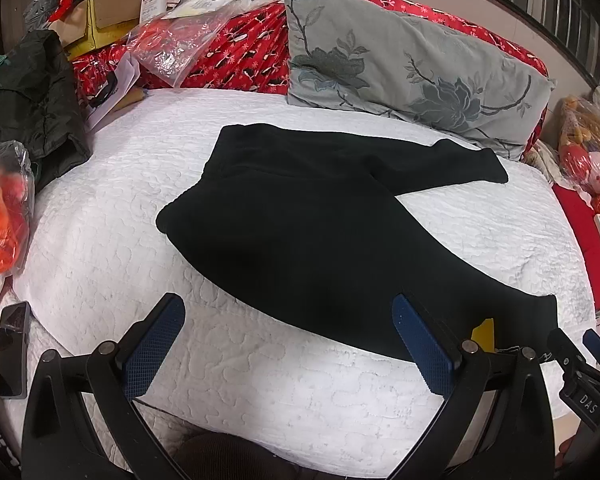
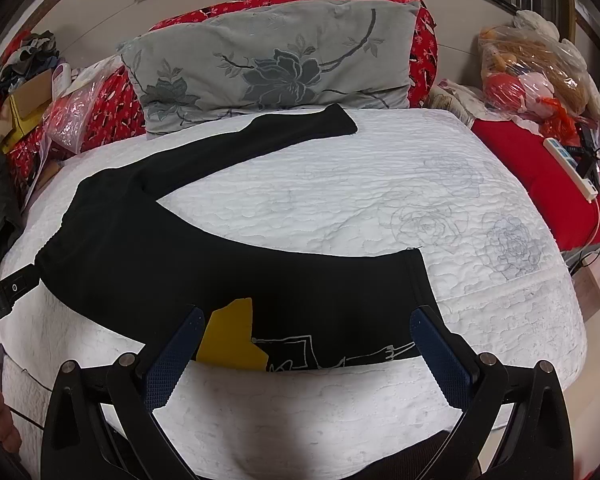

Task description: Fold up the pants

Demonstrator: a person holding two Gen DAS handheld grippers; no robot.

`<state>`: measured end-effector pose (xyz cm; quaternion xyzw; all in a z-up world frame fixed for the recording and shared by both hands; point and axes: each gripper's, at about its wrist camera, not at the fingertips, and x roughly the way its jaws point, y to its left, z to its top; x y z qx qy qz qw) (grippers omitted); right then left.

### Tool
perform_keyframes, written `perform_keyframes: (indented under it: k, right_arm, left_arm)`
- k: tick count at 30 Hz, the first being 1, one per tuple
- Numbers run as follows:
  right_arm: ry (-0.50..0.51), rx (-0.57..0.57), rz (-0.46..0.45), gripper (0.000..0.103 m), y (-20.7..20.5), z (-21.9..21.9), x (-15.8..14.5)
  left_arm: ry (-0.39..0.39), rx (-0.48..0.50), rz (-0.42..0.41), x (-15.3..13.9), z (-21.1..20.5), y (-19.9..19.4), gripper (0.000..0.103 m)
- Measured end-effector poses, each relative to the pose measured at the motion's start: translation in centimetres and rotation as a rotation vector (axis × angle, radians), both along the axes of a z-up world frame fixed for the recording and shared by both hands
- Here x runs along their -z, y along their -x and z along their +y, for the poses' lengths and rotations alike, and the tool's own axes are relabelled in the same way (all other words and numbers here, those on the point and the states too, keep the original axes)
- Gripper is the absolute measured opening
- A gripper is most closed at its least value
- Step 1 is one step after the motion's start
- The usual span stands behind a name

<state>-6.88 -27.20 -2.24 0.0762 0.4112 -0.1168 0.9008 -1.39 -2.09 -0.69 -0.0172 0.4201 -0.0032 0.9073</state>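
Lying flat on the white quilted bed [image 2: 340, 200], the black pants [image 1: 300, 232] spread in a V, with the waist toward the left, one leg reaching to the grey floral pillow [image 1: 412, 80] and the other running along the near edge, its cuff bearing a yellow patch [image 2: 232, 340]. Bare quilt opens between the legs and to the right, while bags and clutter [image 1: 172, 36] crowd the left edge and a phone [image 1: 14, 348] lies at the near left corner. Left tool [image 1: 288, 344] and right tool [image 2: 304, 356] both hover at the near edge with fingers spread apart, holding nothing.
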Motion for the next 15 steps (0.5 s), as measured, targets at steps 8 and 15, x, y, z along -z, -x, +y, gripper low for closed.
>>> perform_keyframes:
  k: [8, 15]
  right_arm:
    - [-0.002, 0.000, 0.006, 0.103, -0.02, 0.09, 0.07]
    - [-0.002, -0.001, 0.009, 0.103, -0.01, 0.11, 0.16]
  left_arm:
    - [-0.001, 0.003, 0.008, 0.13, -0.13, 0.04, 0.103]
    - [0.003, 0.004, 0.014, 0.17, -0.17, -0.12, 0.103]
